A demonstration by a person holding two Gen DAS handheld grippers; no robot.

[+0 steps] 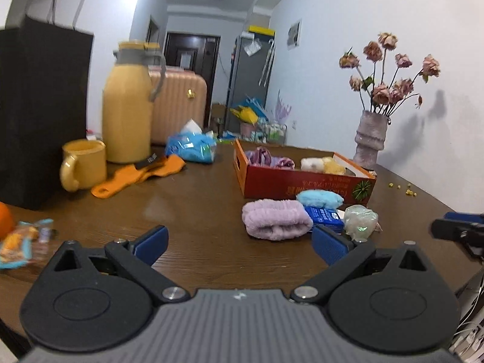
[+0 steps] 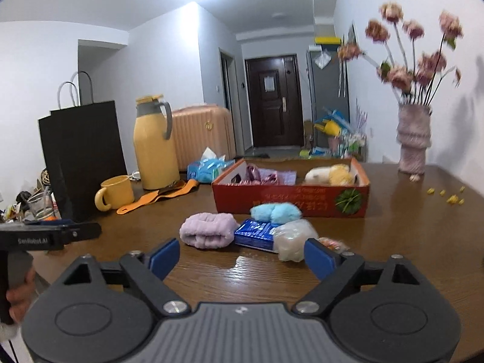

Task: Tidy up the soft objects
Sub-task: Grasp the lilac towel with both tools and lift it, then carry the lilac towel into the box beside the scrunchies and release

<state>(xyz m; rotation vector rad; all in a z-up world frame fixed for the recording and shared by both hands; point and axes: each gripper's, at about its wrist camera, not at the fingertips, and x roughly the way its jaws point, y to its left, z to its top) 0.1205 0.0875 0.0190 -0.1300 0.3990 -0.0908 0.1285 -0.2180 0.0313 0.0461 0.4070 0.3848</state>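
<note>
Here I see a dark brown wooden table [image 2: 393, 242] in a white-walled room, with a dark door [image 2: 273, 99] at the end of the corridor. From the left: a black paper bag [image 2: 81, 157], a yellow mug [image 2: 116, 193], a tall yellow thermos jug [image 2: 155, 145] and an orange flat cloth item [image 2: 157, 196] lying beside it. Behind stands a pink suitcase [image 2: 202, 133], and a blue tissue pack [image 2: 208, 168] is on the far edge. In the middle sits the red cardboard box [image 2: 290, 201], holding purple and cream soft pieces. Just before it lie the lilac towel roll [image 2: 208, 234], the light blue fluffy piece [image 2: 276, 213], a blue packet [image 2: 255, 234] and a clear plastic bundle [image 2: 295, 239], close together. At right is a vase of dried roses [image 2: 414, 139]. My left gripper [image 1: 240, 242] and right gripper [image 2: 242, 258] both have fingers wide apart, holding nothing, hovering over the table near these soft things.
</note>
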